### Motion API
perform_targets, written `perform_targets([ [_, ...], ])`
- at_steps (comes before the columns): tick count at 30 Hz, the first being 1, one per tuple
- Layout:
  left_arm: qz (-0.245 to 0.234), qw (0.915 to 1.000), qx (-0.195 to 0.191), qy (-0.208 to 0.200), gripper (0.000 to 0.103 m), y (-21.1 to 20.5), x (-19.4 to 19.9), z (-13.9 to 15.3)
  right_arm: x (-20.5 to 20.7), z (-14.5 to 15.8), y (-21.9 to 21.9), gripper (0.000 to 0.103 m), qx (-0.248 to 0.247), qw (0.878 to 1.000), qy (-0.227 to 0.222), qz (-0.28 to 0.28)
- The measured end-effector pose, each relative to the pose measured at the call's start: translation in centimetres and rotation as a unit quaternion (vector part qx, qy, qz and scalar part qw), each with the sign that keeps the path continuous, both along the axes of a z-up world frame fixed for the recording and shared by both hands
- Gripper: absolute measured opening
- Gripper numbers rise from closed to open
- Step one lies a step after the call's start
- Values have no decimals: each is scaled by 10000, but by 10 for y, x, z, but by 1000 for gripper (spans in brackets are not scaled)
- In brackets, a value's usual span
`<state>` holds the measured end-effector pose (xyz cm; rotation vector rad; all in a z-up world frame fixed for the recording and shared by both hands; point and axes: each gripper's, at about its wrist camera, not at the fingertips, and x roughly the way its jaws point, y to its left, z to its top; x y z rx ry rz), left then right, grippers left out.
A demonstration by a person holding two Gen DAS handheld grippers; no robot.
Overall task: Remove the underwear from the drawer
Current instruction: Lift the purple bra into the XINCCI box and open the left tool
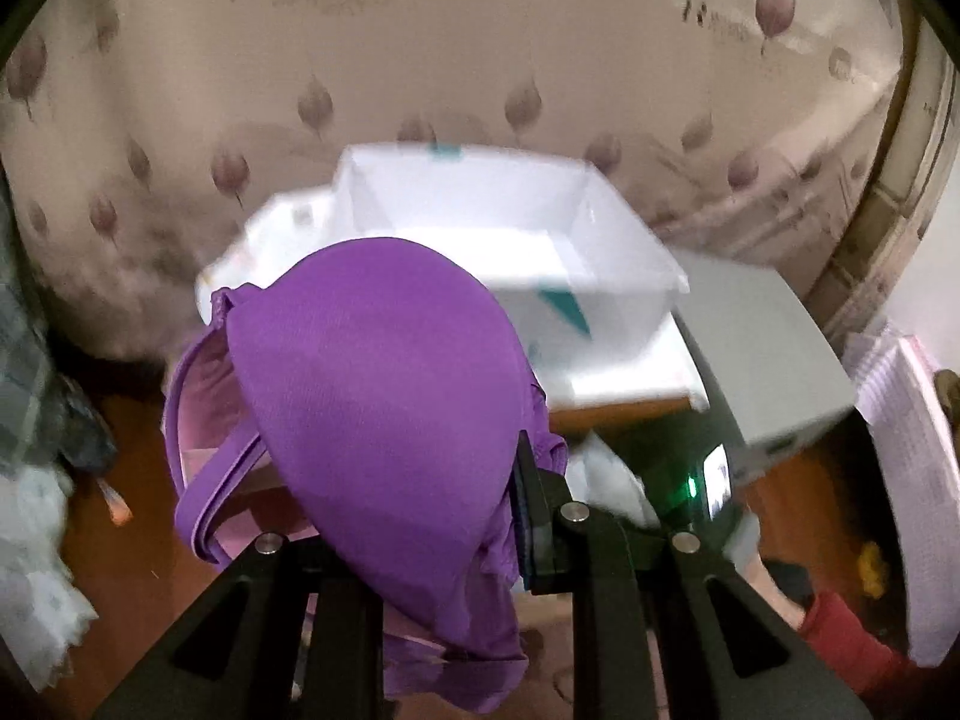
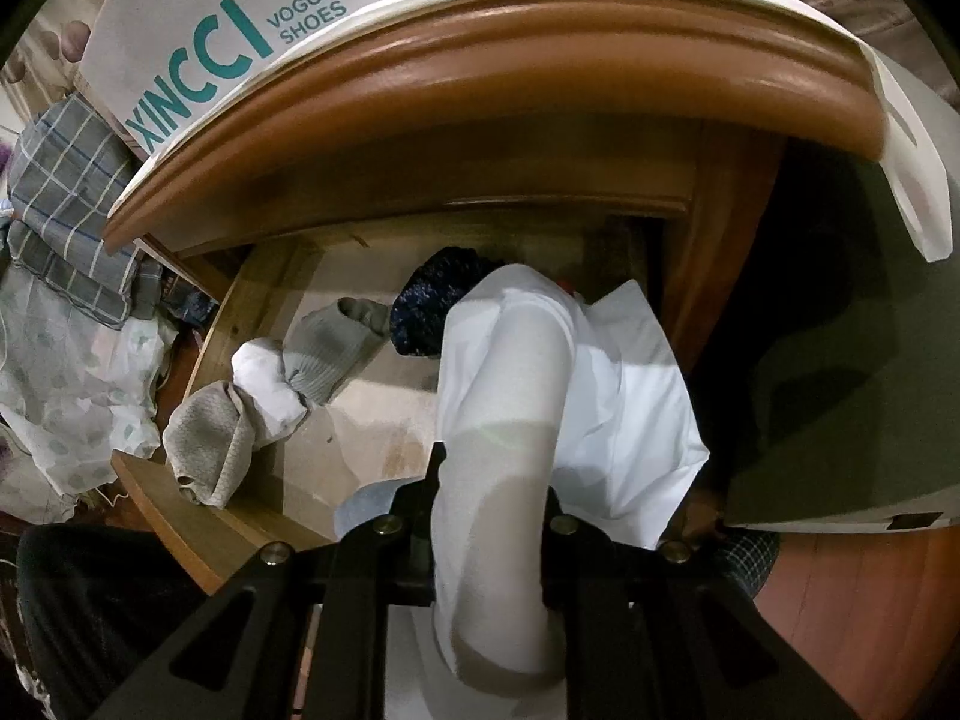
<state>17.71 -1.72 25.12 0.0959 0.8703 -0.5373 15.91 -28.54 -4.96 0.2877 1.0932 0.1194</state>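
The left wrist view shows what the right one does not: the left claw point(image 1: 456, 510) is clamped on a purple bra point(image 1: 384, 396), whose cup bulges up over the fingers and hides the left one, with a strap looping off to the left of the claw. Ahead of the claw stands one open white shoebox point(image 1: 624, 240), blurred, with a grey lid point(image 1: 774, 354) lying to its right. Behind the box hangs a pale cloth point(image 1: 180, 90) printed with purplish leaf shapes. Low on the right of the claw are a red sleeve point(image 1: 840, 630) and another device with a green light.

The right wrist view looks down into the open wooden drawer point(image 2: 360, 438). The right claw point(image 2: 492, 516) is closed tight on a white garment point(image 2: 510, 372) that bunches up between its fingers and spreads out to the right of them; it lies over the drawer's right part. Left of the claw, inside the drawer, lie three bundles in a row: one grey knit point(image 2: 336, 348), one white point(image 2: 264, 384), one beige knit point(image 2: 210, 444). Just ahead of the white garment sits one dark blue speckled piece point(image 2: 426, 306).

Above the drawer runs the rounded wooden edge of the cabinet top point(image 2: 480, 72), and on it a white box printed "VOGUE SHOES". To the left a grey checked cloth point(image 2: 66, 198) and a pale spotted fabric point(image 2: 60, 384) are heaped beside the cabinet. The floor is reddish-brown wood.
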Motion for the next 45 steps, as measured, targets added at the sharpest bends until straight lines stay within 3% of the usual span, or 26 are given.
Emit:
perform_targets([
  [6,122,9991,-218,-341,18,-11,41,54,-1,0,-4,15,49,10000,5,-14],
  [11,156,9988,-179,-419,18,-33,82,69,-1,0,-5,15,50,10000,20,0],
  [21,145,9995,266,15,18,-86,166,22,0,-2,-6,15,123,9999,11,-25],
  [28,244,9992,280,158,18,-99,205,-3,-1,0,-8,15,151,9999,20,-33],
  [40,153,9984,208,502,18,-111,237,-36,2,-2,-5,15,133,9998,111,41],
  [45,109,9947,689,758,18,-117,243,-66,2,-3,-5,15,144,9998,101,39],
])
